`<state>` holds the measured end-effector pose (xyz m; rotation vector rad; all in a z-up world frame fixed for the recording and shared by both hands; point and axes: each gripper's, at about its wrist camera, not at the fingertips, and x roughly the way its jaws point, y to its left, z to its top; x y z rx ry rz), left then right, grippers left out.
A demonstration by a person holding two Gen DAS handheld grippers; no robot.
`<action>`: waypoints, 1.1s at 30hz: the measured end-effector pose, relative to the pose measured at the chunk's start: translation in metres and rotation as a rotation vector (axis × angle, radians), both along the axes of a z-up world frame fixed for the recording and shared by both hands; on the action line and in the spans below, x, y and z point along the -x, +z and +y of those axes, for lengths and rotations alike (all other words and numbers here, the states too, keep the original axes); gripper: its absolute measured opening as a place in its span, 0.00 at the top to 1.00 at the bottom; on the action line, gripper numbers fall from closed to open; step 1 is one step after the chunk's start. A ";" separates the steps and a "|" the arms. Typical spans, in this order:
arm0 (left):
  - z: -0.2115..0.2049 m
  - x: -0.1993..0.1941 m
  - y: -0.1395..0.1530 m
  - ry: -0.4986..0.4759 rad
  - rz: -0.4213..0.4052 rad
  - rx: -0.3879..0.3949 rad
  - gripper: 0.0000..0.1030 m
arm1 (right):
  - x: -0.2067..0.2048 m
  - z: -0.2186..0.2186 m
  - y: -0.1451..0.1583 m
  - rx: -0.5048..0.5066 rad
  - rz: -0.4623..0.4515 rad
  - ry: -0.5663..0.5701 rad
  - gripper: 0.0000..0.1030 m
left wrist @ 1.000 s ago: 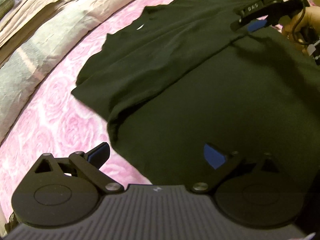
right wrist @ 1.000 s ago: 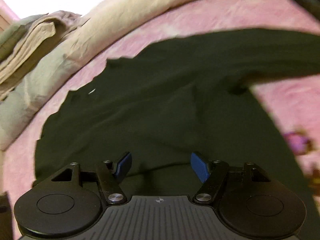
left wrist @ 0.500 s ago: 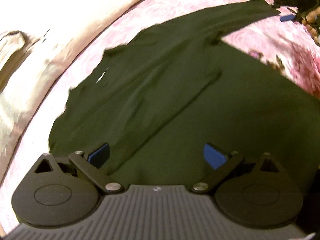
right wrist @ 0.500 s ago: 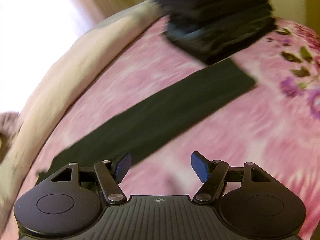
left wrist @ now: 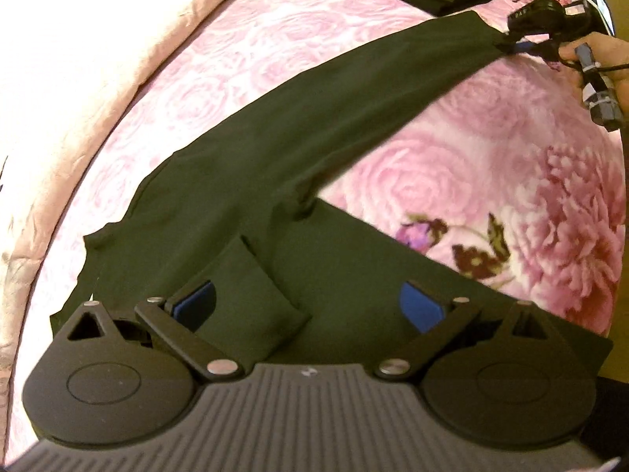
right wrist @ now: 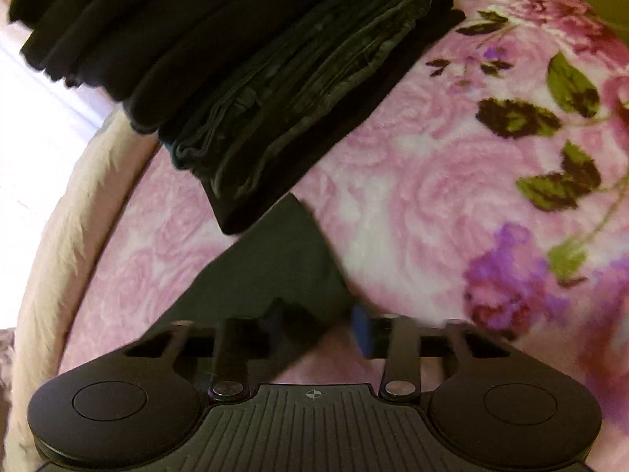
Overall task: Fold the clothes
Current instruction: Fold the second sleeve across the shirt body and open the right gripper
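Left wrist view: black shirt [left wrist: 314, 181] lay flat on the bed [left wrist: 452, 165], one sleeve [left wrist: 373, 90] stretched out toward the stack [right wrist: 243, 67]. Right gripper [left wrist: 523, 45] had its fingers pinched on the cuff [right wrist: 291, 267]; left gripper [left wrist: 306, 303] hovered wide open, holding nothing, over the body. Risks, as judged: thin cuff slipping free; unpinned body dragging; sleeve end brushing the stack. Pink floral blanket, cream bedding [left wrist: 78, 59] beyond.

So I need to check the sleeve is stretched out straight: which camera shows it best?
The left wrist view: the sleeve runs full length from shirt body to the right gripper at its cuff. The right wrist view shows only the cuff end.
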<state>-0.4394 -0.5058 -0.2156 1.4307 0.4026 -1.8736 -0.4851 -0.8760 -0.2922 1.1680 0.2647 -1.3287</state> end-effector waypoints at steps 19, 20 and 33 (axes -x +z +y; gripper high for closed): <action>0.086 -0.211 0.030 0.348 -0.019 0.051 0.04 | -0.386 0.203 0.188 0.618 -0.053 0.978 0.96; 0.095 -0.230 0.030 0.375 -0.024 0.046 0.04 | -0.415 0.232 0.183 0.632 -0.064 1.055 0.96; 0.150 -0.386 0.005 0.554 -0.025 -0.012 0.06 | -0.545 0.404 0.072 0.383 0.204 1.430 0.25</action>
